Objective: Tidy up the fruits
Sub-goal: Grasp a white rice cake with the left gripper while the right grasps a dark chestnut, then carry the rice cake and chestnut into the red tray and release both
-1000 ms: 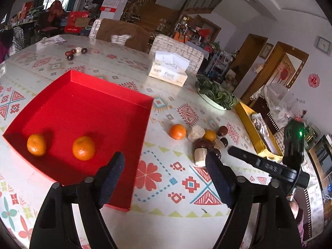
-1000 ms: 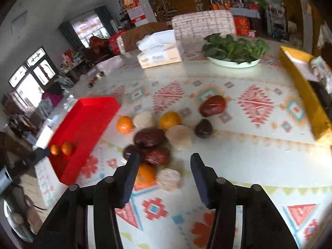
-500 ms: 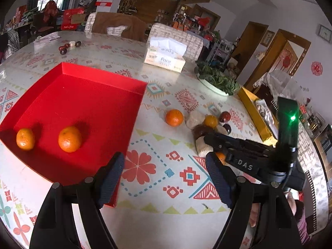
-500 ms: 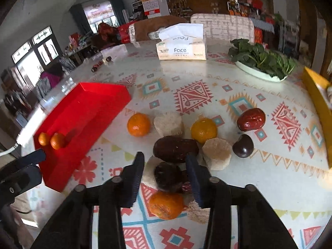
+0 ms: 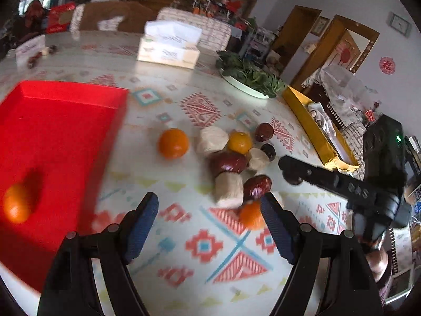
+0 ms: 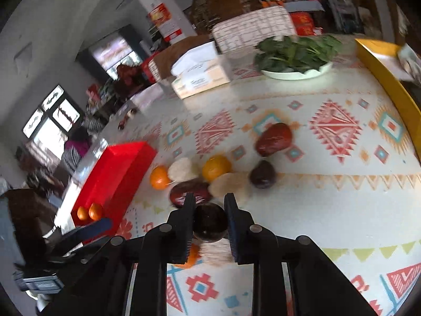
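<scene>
Right gripper [image 6: 209, 210] clenched on a dark round glossy fruit [image 6: 209, 222]; left gripper [image 5: 209, 223] released, nothing between its pads.
Two oranges in the red plastic tray [image 6: 118, 168] far left; three oranges, dates and pale lumps piled near centre on the patterned tablecloth [image 6: 329, 210]; cluttered living room.

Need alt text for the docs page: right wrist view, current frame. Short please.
The right claw is shut on a dark round fruit above a patterned tablecloth. Ahead lie more dark fruits, oranges and pale lumps. At left a red tray holds two oranges; a tissue box and plate of greens sit beyond.
</scene>
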`<state>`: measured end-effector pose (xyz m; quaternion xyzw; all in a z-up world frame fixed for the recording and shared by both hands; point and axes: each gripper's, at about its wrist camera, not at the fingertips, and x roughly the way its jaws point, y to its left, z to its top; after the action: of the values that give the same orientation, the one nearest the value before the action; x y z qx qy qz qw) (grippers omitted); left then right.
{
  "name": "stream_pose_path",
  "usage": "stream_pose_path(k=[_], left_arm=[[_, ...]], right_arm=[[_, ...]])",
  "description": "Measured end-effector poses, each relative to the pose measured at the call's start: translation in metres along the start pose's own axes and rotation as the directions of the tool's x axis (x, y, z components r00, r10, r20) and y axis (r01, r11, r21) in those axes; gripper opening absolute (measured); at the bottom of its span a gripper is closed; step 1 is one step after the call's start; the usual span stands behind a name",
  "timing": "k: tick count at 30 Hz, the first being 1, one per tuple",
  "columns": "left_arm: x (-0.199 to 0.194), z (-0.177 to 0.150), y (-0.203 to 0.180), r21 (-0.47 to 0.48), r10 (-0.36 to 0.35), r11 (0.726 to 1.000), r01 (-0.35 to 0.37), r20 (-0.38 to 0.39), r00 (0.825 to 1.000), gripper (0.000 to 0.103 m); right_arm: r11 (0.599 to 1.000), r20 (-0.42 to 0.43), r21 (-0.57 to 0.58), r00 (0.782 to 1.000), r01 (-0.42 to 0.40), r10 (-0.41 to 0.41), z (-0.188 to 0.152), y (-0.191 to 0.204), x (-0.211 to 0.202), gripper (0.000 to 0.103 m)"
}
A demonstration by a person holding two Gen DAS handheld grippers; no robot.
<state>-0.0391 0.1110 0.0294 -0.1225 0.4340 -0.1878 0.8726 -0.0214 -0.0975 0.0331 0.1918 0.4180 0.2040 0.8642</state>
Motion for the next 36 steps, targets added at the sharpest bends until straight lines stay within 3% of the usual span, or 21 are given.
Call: stream_pose_path(k=[4, 6, 8, 13, 14, 15, 24, 29, 31, 36], left_arm=[[0.026, 0.01, -0.006, 0.007, -0.015, 1.0, 0.015, -0.033, 0.999, 0.073], [0.037, 0.011, -0.01, 0.035, 0.009, 0.999, -0.007, -0.059, 0.998, 0.052], [0.041, 0.009, -0.016, 0.076, 0.04, 0.996, -0.036, -0.058, 0.998, 0.047], [0.048, 0.0, -0.033, 0.173, 0.125, 0.978, -0.118, -0.033, 0.992, 0.047], [0.048, 0.0, -0.036, 0.19, 0.146, 0.972, -0.137, -0.032, 0.989, 0.043], [0.048, -0.001, -0.037, 0.196, 0.155, 0.97, -0.147, -0.029, 0.987, 0.027], [-0.007, -0.008, -0.018, 0.11, 0.16, 0.98, -0.169, 0.083, 0.984, 0.028], [-0.057, -0.005, 0.014, 0.048, 0.228, 0.97, -0.239, 0.171, 0.959, 0.028], [-0.076, -0.005, 0.037, 0.009, 0.283, 0.957, -0.291, 0.196, 0.939, 0.028], [-0.107, -0.002, 0.1, -0.121, 0.349, 0.936, -0.329, 0.21, 0.913, 0.028]], right_arm=[[0.999, -0.013, 0.024, 1.0, -0.021, 0.022, 0.0, -0.005, 0.003, 0.025], [0.999, -0.012, 0.023, 0.999, -0.035, 0.035, 0.0, -0.004, 0.004, 0.025], [0.999, -0.006, 0.025, 0.999, -0.039, 0.04, 0.001, -0.004, 0.003, 0.025], [0.998, -0.004, 0.037, 0.998, -0.055, 0.055, 0.001, -0.006, 0.002, 0.025], [0.998, -0.006, 0.031, 0.999, -0.049, 0.049, 0.0, -0.005, 0.003, 0.025], [0.999, -0.008, 0.024, 0.999, -0.041, 0.041, -0.001, -0.004, 0.004, 0.025], [0.999, 0.031, -0.027, 0.999, 0.03, -0.029, -0.004, 0.003, 0.002, 0.025], [0.997, 0.044, -0.068, 0.998, 0.041, -0.038, -0.008, 0.018, 0.001, 0.025], [0.993, 0.043, -0.111, 0.998, 0.049, -0.045, -0.01, 0.034, 0.001, 0.025], [0.985, -0.014, -0.17, 1.0, -0.026, 0.024, -0.007, 0.083, 0.012, 0.025]])
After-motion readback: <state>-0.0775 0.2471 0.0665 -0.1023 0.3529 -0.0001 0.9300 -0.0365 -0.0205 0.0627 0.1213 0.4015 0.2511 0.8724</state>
